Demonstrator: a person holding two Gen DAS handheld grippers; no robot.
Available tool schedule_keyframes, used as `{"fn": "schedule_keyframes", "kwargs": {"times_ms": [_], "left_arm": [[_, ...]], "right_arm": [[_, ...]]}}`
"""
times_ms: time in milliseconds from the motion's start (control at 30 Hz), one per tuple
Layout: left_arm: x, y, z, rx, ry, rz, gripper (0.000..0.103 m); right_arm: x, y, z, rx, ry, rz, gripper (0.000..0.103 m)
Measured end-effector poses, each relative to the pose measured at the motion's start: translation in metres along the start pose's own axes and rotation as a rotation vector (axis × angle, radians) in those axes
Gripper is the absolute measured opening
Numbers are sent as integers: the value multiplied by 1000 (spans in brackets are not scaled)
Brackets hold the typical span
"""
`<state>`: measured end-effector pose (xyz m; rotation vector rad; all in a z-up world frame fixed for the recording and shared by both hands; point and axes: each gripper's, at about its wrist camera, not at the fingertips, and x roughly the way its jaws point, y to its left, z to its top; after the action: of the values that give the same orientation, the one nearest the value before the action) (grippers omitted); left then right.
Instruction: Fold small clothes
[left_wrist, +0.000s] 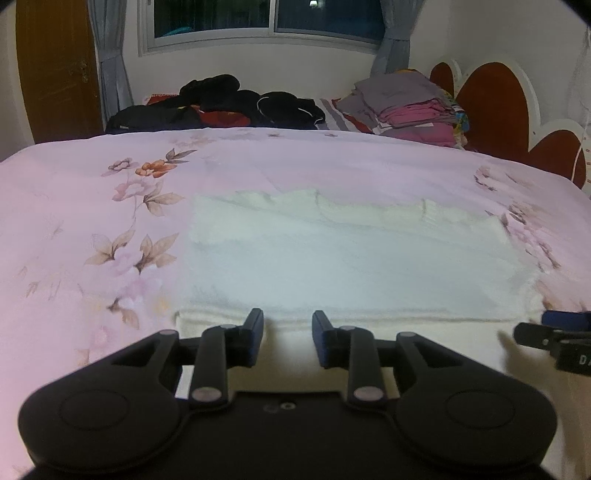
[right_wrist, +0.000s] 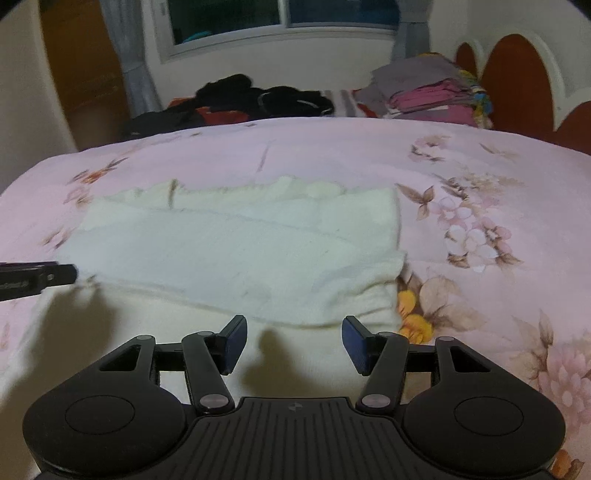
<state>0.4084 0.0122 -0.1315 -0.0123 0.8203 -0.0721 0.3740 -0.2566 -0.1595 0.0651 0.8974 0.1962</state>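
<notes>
So the white garment (left_wrist: 351, 266) is spread flat on the bed (left_wrist: 92, 206), long axis running left to right, straight ahead of both grippers. The left gripper (left_wrist: 288, 325) is parked at the near folded edge, jaws narrowly apart, nothing held. The right gripper (right_wrist: 293, 328) is opened wider near the right corner, also empty.

**Count of things on the bed**

I count one white garment (left_wrist: 332, 258) spread on one floral bed cover (left_wrist: 92, 221). I hold two grippers: the left gripper (left_wrist: 288, 325) and the right gripper (right_wrist: 293, 330). Behind lie one heap of dark clothes (left_wrist: 221, 107) and one stack of folded clothes (left_wrist: 410, 107). One window (left_wrist: 266, 18).
</notes>
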Motion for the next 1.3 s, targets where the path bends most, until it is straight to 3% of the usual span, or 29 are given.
{"fn": "schedule_keyframes", "kwargs": {"times_ms": [200, 433, 867, 1300], "left_arm": [[-33, -3, -23, -1, 11, 16, 35], [-68, 12, -52, 5, 28, 8, 41], [-136, 68, -124, -6, 38, -76, 45], [-174, 95, -193, -36, 124, -150, 47]], "right_arm": [[-22, 6, -19, -25, -6, 42, 57], [-57, 13, -53, -8, 7, 29, 57], [-134, 46, -140, 28, 29, -112, 57], [-182, 45, -205, 92, 68, -227, 57]]}}
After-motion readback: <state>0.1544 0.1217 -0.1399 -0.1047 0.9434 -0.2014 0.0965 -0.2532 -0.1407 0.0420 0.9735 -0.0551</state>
